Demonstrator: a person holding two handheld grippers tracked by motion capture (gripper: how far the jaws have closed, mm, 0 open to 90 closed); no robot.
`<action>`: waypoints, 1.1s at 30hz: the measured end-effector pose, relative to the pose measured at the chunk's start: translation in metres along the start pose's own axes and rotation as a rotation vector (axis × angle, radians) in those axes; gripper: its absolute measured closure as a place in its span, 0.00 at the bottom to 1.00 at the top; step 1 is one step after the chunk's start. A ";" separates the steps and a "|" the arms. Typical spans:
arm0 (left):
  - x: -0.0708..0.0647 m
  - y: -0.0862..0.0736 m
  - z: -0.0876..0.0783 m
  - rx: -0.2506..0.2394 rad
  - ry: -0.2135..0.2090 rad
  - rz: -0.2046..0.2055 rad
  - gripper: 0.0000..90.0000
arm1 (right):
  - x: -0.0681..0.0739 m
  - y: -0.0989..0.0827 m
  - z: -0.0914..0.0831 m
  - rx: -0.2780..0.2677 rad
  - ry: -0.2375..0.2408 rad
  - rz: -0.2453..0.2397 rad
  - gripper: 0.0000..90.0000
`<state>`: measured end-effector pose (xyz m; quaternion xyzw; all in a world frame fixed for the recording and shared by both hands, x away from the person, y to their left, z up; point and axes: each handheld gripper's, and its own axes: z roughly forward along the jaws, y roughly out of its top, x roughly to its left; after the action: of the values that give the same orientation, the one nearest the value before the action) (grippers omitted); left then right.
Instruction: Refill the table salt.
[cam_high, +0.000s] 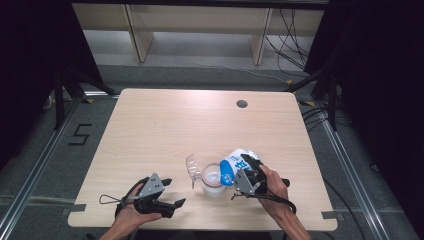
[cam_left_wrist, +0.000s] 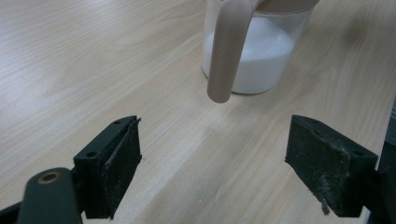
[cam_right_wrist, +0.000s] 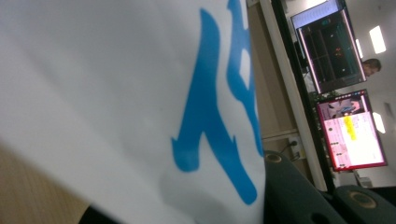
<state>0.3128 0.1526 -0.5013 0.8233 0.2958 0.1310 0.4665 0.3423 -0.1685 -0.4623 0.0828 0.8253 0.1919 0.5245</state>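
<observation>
Two grippers — right gripper (cam_high: 248, 176) jaws clamped on tilted bag (cam_high: 239, 164), container (cam_high: 212, 180) rim hidden, left gripper (cam_high: 169, 192) jaws apart.

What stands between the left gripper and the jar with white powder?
Nothing visible. In the left gripper view, bare table lies between the open left gripper and the jar. The jar's beige handle faces the fingers.

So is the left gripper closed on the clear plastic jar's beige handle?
No: in the left gripper view the left gripper has its jaws wide apart over bare table, short of the handle of the jar.
</observation>
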 end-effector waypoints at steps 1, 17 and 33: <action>0.000 0.000 0.000 0.000 0.000 0.000 0.19 | -0.001 -0.001 0.001 -0.007 0.013 0.014 0.94; -0.001 0.000 0.000 -0.007 -0.001 -0.008 0.19 | -0.011 -0.010 0.006 -0.052 0.171 0.262 0.94; 0.000 0.000 0.001 -0.009 -0.002 -0.007 0.19 | -0.024 -0.035 0.016 -0.123 0.316 0.578 0.95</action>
<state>0.3127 0.1520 -0.5017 0.8201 0.2978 0.1298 0.4710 0.3691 -0.2053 -0.4620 0.2510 0.8257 0.3927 0.3177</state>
